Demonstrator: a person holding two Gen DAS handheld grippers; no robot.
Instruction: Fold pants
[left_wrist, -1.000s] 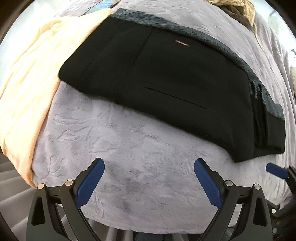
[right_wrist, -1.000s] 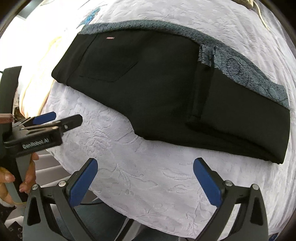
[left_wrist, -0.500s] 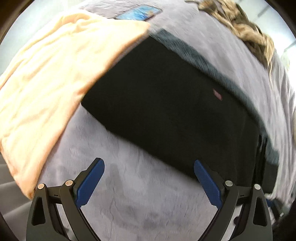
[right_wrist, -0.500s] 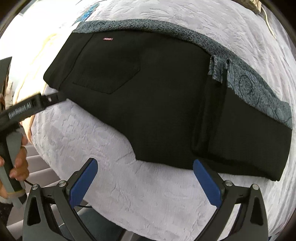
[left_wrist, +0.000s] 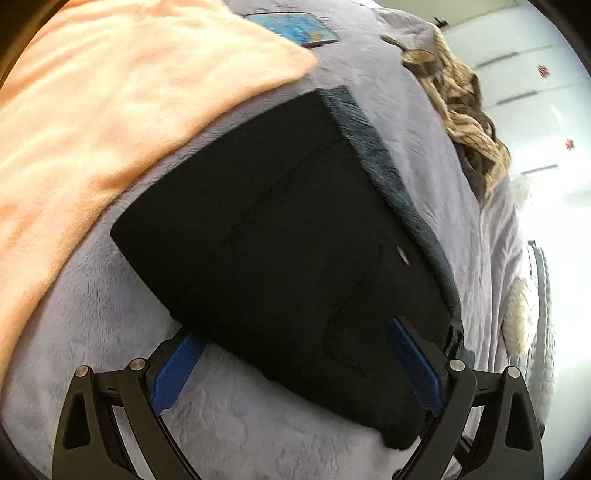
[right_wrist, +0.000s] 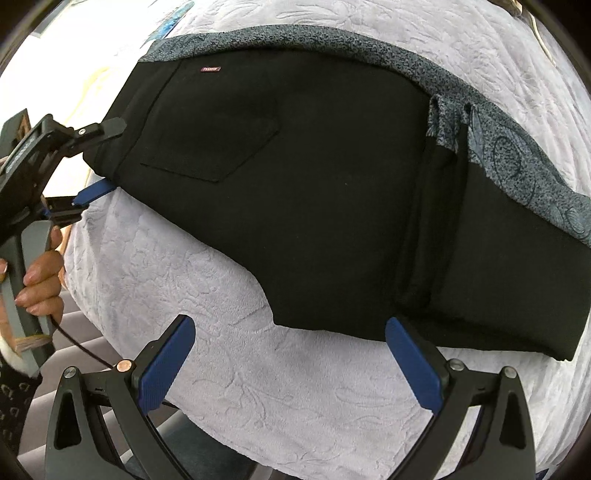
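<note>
At pants (right_wrist: 332, 192) edge, left gripper (right_wrist: 98, 158) jaws wide, seemingly straddling

Left claw (left_wrist: 295, 363): lower blue pad partly hidden under the pants (left_wrist: 288, 240). Phone (left_wrist: 291, 27) cut off by the frame's top edge. Label text (right_wrist: 210, 69) too small to read.

We find the pants (right_wrist: 332, 192) black, already folded over into a flat, long bundle lying across the middle of the right wrist frame on the bed, patterned grey-blue trim along the upper edge, one back pocket facing up, upper left.
</note>
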